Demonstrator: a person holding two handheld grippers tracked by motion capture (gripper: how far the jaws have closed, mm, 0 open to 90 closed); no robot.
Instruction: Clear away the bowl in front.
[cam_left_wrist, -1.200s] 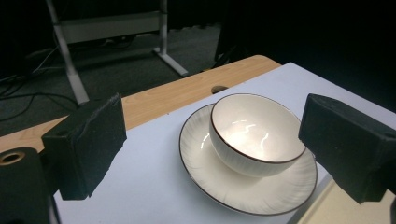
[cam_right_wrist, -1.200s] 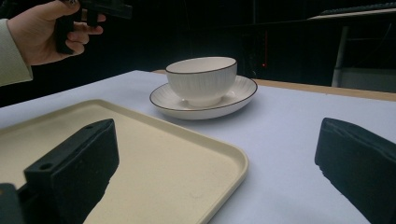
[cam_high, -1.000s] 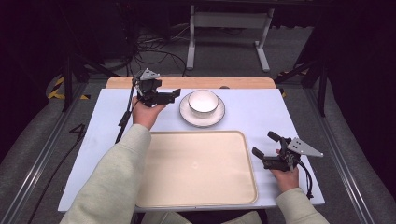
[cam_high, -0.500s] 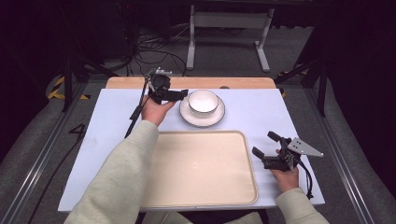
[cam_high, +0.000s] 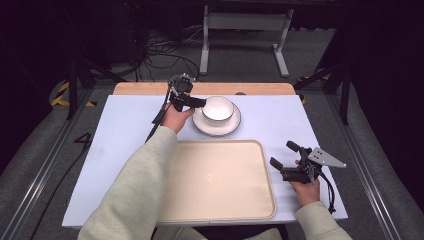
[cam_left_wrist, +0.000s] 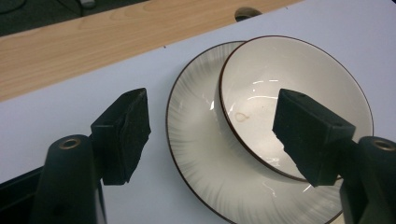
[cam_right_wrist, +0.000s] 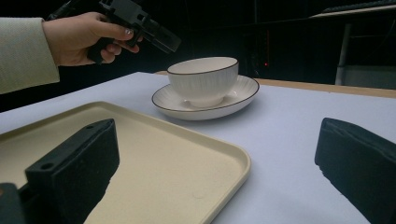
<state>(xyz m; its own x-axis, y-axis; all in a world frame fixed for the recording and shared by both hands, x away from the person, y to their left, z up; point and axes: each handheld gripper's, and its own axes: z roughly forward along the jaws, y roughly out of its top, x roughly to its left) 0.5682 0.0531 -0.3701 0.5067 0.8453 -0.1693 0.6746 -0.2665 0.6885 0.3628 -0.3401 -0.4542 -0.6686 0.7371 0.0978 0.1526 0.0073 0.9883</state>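
Bowl (cam_high: 218, 108) sitting on its saucer (cam_high: 217, 124) at the desk's (cam_high: 125, 135) far side; we are closing the left gripper (cam_left_wrist: 212, 130) around its near rim, pads not yet pressing. Lifting remains; our right gripper (cam_high: 286, 158) is waiting, spread, beside the tray (cam_high: 215, 180).

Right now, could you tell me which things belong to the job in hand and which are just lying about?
In the job:
- left gripper, jaws closing
- bowl
- saucer

Lying about:
- tray
- right gripper, idle, open

Bowl (cam_right_wrist: 203, 79) on saucer (cam_right_wrist: 205, 103) beyond tray (cam_right_wrist: 154, 168).
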